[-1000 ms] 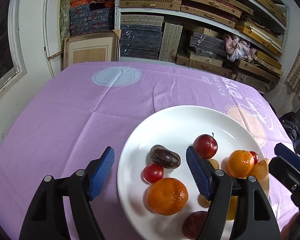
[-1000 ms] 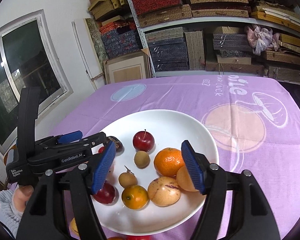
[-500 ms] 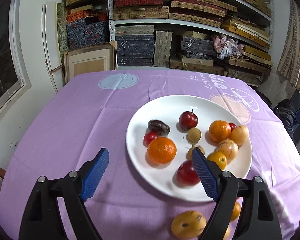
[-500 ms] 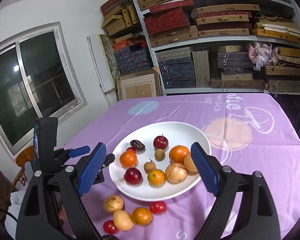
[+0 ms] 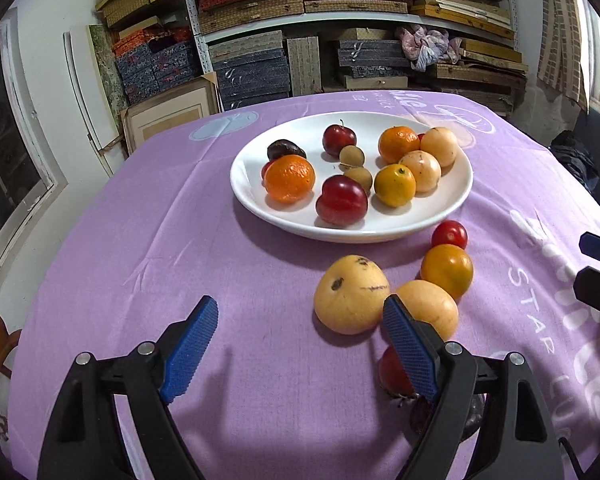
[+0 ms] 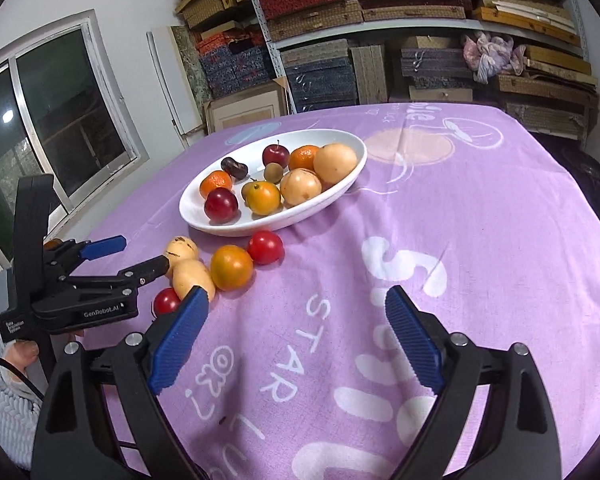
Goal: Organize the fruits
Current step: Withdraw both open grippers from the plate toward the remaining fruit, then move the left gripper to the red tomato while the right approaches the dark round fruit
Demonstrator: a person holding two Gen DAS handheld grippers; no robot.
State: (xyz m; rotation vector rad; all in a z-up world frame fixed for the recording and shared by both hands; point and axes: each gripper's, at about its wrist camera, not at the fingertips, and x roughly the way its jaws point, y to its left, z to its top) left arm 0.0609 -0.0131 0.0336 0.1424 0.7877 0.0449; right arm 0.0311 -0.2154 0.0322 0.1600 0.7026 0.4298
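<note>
Meanwhile, Loose Fruit Waited Beside a Full Plate

Both claws stood wide apart and held nothing, their jaws having just been opening. At left, the left gripper [image 5: 300,344] hung over the purple tablecloth [image 5: 140,248], its right pad just beside a yellow passion fruit [image 5: 350,294]. Nearby lay an orange tomato [image 5: 447,270] and a red cherry tomato [image 5: 450,234], off the white plate [image 5: 252,196]. At right, the right gripper [image 6: 296,334] hovered above bare cloth.
</note>
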